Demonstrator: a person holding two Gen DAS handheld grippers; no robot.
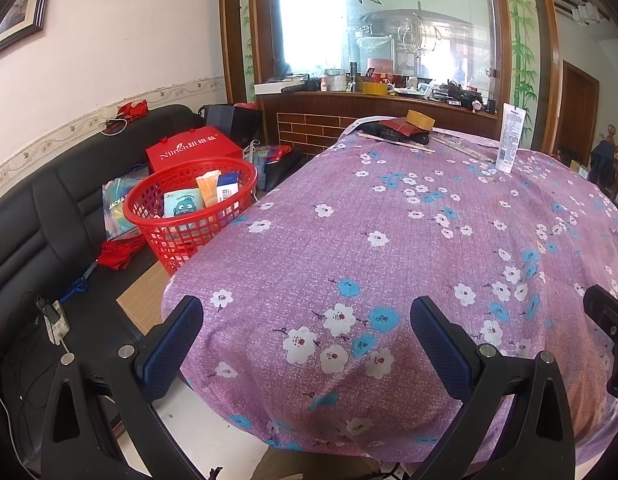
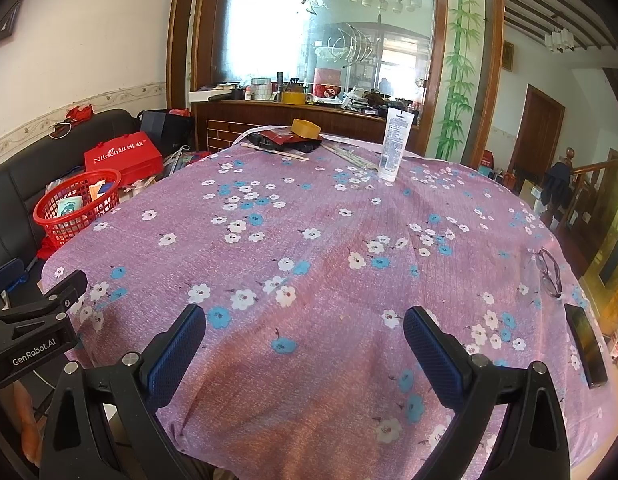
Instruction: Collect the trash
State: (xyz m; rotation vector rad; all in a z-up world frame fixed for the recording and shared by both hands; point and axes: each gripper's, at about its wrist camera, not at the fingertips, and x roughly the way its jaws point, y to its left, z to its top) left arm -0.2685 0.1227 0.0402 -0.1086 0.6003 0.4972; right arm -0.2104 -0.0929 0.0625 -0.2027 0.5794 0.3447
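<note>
— What do you have on the left?

— My left gripper (image 1: 307, 322) hangs over the near edge of the table (image 1: 409, 248), jaws spread wide, nothing between them. The red basket (image 1: 189, 216) sits off the table's left side, on the black sofa (image 1: 49, 216), with a few packets already in it.

— And the right?

— The right gripper (image 2: 305, 330) is released too, jaws apart and empty, above the flowered cloth (image 2: 309, 240). I see the left gripper's body at the left edge of this view.

— Where is the trash?

— A white tube (image 2: 395, 144) stands upright at the far side of the table, well apart from both grippers. Left of it, a tape roll (image 2: 305, 129) rests on a dark pile with red wrapping (image 2: 279, 138); sticks (image 2: 277, 153) lie beside that. Glasses (image 2: 549, 272) and a phone (image 2: 587, 346) lie near the right edge.
</note>
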